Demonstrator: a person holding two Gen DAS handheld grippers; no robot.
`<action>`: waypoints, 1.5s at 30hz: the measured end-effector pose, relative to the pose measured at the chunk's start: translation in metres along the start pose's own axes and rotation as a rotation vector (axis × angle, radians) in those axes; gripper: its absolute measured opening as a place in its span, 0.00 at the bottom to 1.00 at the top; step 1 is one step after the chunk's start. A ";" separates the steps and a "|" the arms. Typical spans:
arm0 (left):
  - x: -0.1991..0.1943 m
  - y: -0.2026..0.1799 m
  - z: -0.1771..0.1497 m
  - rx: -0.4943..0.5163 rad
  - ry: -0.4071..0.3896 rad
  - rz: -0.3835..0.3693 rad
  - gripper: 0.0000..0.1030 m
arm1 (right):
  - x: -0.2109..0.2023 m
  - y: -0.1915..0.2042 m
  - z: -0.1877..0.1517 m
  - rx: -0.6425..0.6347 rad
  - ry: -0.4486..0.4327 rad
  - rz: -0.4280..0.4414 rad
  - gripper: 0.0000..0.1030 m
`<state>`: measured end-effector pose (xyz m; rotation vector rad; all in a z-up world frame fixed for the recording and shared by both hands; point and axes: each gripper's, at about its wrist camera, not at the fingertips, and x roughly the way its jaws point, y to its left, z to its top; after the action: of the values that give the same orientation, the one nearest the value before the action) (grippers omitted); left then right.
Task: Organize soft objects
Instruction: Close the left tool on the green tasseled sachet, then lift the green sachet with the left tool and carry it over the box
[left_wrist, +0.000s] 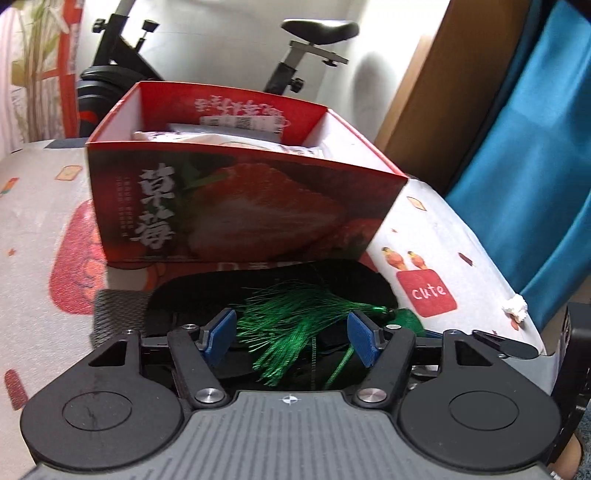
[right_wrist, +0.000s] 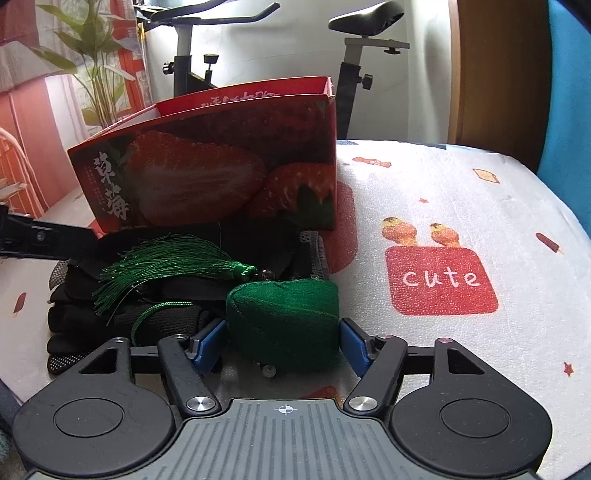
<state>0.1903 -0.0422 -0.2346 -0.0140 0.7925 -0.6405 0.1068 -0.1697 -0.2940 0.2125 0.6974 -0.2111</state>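
A green fabric pouch (right_wrist: 284, 325) with a green tassel (right_wrist: 166, 266) lies on a pile of black soft items (right_wrist: 110, 314) in front of a red strawberry box (right_wrist: 207, 166). My right gripper (right_wrist: 282, 343) is open, its blue pads either side of the pouch. My left gripper (left_wrist: 291, 338) is open over the tassel (left_wrist: 295, 321) and the black pile (left_wrist: 266, 288), facing the box (left_wrist: 240, 206). The box holds pale folded items (left_wrist: 221, 140). The left gripper's finger (right_wrist: 44, 236) shows at the left in the right wrist view.
The table wears a white printed cloth (right_wrist: 443, 221) with a red "cute" patch (right_wrist: 439, 280). An exercise bike (right_wrist: 354, 55) and a plant (right_wrist: 92, 66) stand behind it. A blue curtain (left_wrist: 535, 147) and wooden panel (left_wrist: 424, 110) are at the right.
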 end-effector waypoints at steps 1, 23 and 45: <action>0.005 -0.005 0.001 0.012 0.007 -0.019 0.62 | 0.000 0.002 0.000 -0.008 0.000 0.007 0.59; 0.055 -0.032 -0.012 -0.059 0.129 -0.302 0.43 | -0.024 0.019 -0.002 -0.139 -0.100 0.065 0.53; -0.046 -0.032 0.106 -0.017 -0.192 -0.344 0.43 | -0.111 0.054 0.129 -0.439 -0.347 0.068 0.52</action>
<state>0.2198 -0.0665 -0.1207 -0.2286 0.6137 -0.9430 0.1172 -0.1384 -0.1187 -0.2172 0.3760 -0.0235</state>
